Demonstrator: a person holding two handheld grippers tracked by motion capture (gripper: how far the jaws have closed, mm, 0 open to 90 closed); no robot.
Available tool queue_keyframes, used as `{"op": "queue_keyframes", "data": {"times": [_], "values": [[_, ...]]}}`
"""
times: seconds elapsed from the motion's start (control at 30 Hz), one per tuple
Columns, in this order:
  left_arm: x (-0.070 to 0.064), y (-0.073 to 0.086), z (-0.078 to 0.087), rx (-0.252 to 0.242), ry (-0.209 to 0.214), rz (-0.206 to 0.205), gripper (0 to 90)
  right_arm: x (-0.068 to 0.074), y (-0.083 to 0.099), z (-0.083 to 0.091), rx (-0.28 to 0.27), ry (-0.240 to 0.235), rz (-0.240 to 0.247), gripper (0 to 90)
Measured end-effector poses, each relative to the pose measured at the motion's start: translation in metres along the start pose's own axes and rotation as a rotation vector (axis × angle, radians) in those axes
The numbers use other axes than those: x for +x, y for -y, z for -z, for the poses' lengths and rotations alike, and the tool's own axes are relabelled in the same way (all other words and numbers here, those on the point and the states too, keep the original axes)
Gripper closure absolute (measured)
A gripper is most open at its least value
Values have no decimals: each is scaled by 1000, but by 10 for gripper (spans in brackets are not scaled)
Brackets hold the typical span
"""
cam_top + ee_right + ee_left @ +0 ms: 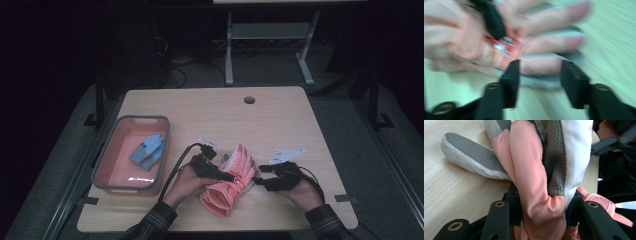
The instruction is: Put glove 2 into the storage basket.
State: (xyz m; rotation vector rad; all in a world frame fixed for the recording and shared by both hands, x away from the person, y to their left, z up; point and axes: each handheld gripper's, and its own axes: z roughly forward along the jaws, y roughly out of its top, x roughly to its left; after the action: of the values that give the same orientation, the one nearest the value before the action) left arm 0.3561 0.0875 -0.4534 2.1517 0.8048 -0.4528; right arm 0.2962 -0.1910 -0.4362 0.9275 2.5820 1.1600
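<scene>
Gripping pink glove (231, 181) near front edge of surface (280, 120): left claw (544, 208) pinches bunched fabric. Right claw (539, 75) spread at glove's fingers, not yet closed. Blue glove (149, 149) already in pink bin (100, 165) at left edge; pink one likely left to go.

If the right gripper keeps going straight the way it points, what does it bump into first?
Probably the pink glove. The right gripper has open jaws aimed at its fingers, very close, though the blurry picture hides whether they touch.
</scene>
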Motion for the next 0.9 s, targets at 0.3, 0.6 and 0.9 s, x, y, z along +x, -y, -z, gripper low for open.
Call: {"op": "queue_keyframes", "data": {"times": [0.3,0.6,0.9], "values": [[-9,-5,14,-28,-31,-34,589,-33,30,-6,40,149,-129,209],[-18,-8,29,-51,-68,-79,587,-39,35,-17,37,225,-121,143],[-23,-11,46,-85,-84,-81,586,-41,38,-21,-9,222,-125,109]]}}
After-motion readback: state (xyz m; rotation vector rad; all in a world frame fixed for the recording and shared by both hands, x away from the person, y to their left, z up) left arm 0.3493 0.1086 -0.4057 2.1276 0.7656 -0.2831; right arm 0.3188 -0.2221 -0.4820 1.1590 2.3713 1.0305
